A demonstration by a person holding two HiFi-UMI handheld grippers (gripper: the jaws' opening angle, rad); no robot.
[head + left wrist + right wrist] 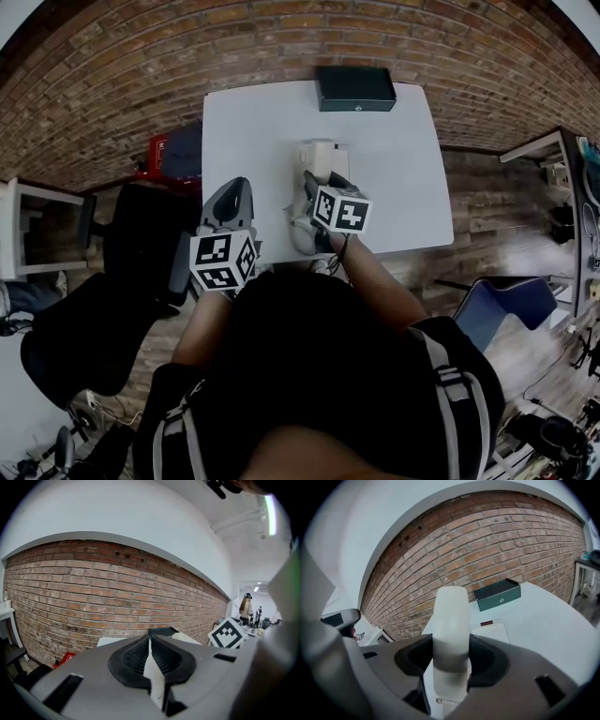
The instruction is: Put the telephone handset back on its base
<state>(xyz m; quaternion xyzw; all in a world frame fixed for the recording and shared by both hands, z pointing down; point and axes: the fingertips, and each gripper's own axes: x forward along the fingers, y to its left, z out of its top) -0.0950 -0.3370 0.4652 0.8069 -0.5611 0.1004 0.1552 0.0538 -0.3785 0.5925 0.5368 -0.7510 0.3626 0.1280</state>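
My right gripper stood wide, and its two dark pads pressed on either side of the white telephone handset. The handset rose between them, its rounded end pointing away from me toward the brick wall. Below the pads a short bit of coiled cord showed at its lower end. So the handset was in my grip, over the near part of the white table, and not on its base. The telephone base, a pale flat block with a small red label, lay on the table just beyond the handset and slightly to its right. Farther back, near the table's far edge by the wall, sat a dark green box. My left gripper had its ribbed pads drawn together, with only a thin sliver between them and nothing in them. From the head view I held it at the table's near left corner, apart from the right gripper, whose marker cube sat close in front of the base. A black chair stood to the left of the table.
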